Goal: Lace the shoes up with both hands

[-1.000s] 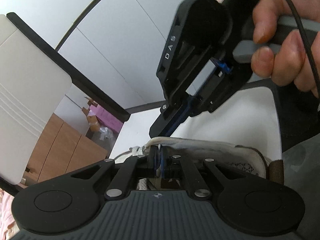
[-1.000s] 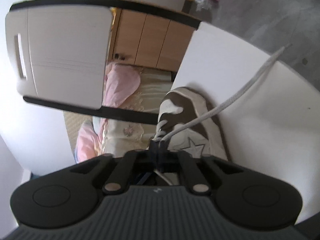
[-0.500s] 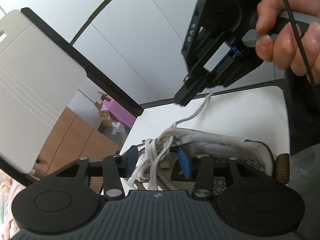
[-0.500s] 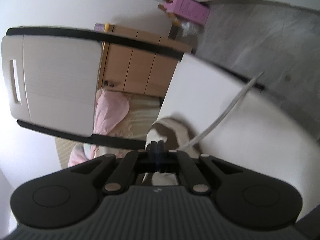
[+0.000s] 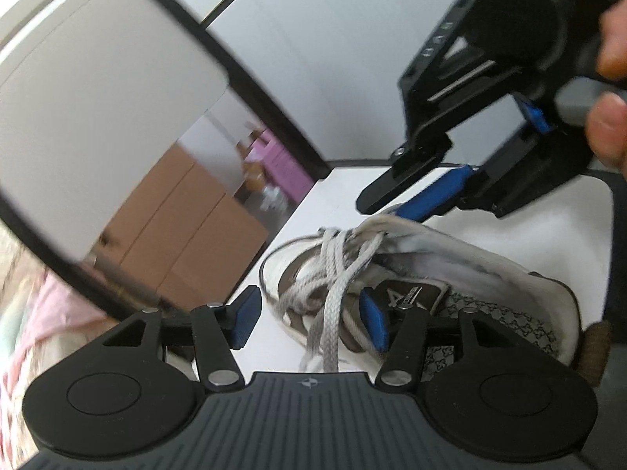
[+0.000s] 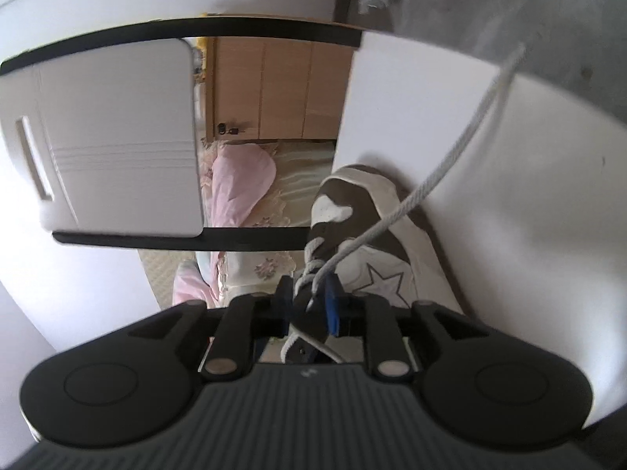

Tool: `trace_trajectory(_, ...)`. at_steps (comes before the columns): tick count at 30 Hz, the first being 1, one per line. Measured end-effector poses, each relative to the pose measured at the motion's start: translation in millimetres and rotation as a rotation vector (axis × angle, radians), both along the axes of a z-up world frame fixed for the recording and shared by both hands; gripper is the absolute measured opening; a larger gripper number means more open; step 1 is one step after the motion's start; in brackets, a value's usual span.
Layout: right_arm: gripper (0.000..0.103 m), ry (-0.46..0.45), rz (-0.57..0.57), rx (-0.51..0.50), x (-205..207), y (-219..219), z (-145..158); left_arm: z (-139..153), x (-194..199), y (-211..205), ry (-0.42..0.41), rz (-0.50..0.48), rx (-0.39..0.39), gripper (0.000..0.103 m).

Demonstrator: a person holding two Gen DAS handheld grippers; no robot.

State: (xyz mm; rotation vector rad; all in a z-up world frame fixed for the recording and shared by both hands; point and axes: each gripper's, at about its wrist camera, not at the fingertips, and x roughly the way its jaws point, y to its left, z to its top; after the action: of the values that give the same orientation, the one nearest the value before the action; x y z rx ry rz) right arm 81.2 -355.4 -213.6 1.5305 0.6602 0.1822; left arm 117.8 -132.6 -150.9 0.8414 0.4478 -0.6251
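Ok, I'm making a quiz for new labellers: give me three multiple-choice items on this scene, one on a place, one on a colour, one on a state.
1. The shoe sits on:
A. the floor
B. the table
C. a bed

2. The pads of the left tongs are:
A. red
B. green
C. blue

3. The left tongs are:
A. open
B. shut on a lace
C. out of view

Answers:
1 B: the sole rests on the white top, near its edge.
2 C: both pads show blue against the black fingers.
3 A: the pads stand well apart, having just been opening, with the laces loose between them.
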Motion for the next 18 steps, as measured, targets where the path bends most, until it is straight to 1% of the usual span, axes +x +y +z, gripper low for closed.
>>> trace_trajectory(1,0.014,0.001,-0.004,0.002,0,1,0,-1,1,0,0.005,0.022,-0.008,0.060)
trace_trajectory(2,0.003,-0.002,-0.002,-0.013,1,1,1,-1,2,-1,0.006,0.043,-0.015,0.061)
trace_trajectory(5,0.003,-0.003,0.005,-0.069,2,0,7,-2,-1,-2,-0.003,0.091,-0.028,0.061)
trace_trajectory(6,0.003,-0.005,0.003,-0.089,2,0,10,-3,-2,-2,-0.011,0.105,-0.029,0.063)
trace_trajectory(7,0.003,-0.011,-0.006,-0.122,1,-2,13,-4,-3,-2,-0.026,0.121,-0.027,0.067)
trace_trajectory(8,0.003,-0.014,-0.016,-0.152,-1,-5,15,-4,-5,-3,-0.041,0.137,-0.023,0.068)
trace_trajectory(9,0.001,-0.008,-0.032,-0.172,-3,-8,14,-5,-7,-4,-0.053,0.149,-0.016,0.069)
trace_trajectory(11,0.001,0.003,-0.064,-0.210,-6,-15,13,-5,-9,-3,-0.051,0.170,-0.012,0.069)
trace_trajectory(15,0.001,0.010,-0.107,-0.222,-14,-39,7,-6,-7,-5,-0.027,0.203,-0.029,0.069)
trace_trajectory(17,0.001,0.005,-0.079,-0.177,-14,-44,1,-7,-8,-7,-0.044,0.206,-0.025,0.071)
trace_trajectory(18,0.005,0.008,-0.061,-0.155,-13,-45,-2,-8,-8,-9,-0.054,0.209,-0.022,0.072)
